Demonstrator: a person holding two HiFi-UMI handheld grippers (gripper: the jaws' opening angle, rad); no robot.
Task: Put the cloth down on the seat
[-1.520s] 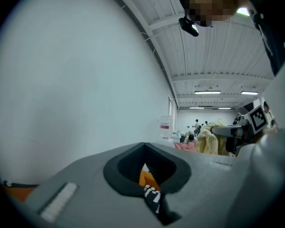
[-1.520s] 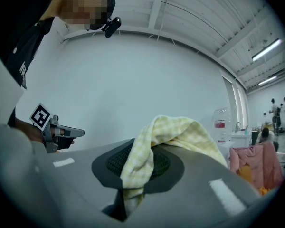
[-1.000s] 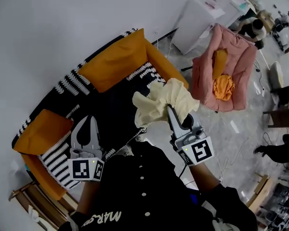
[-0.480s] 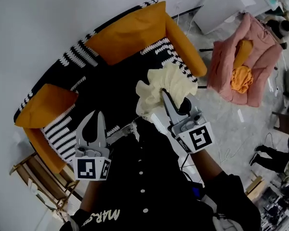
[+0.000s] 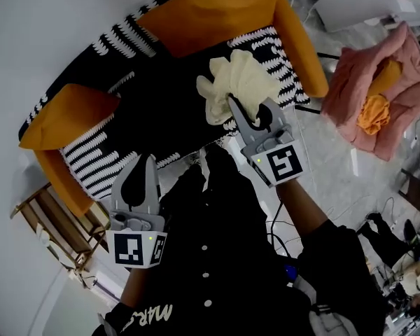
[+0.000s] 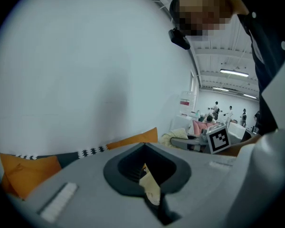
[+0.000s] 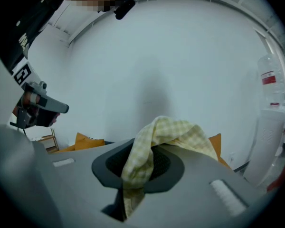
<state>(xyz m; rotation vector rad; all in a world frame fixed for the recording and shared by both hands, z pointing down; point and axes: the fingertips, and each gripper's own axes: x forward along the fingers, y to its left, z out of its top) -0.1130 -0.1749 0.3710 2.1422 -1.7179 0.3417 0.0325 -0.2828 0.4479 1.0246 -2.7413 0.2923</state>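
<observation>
1. Over the black patterned seat [image 5: 161, 110], the pale yellow checked cloth [image 5: 238, 86] sits bunched at the tips of the right tongs [image 5: 236, 110], which are clamped on it.
2. The left tongs [image 5: 144, 163], nearer the person, are together, gripping nothing.
3. Two orange cushions [image 5: 63, 114] flank the seat; a pink armchair [image 5: 367, 75] stands well apart.

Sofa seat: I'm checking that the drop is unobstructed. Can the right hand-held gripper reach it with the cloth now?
Probably yes. The right hand-held gripper, shut on the cloth, hangs over the black seat; the orange cushions lie clear of that spot.
</observation>
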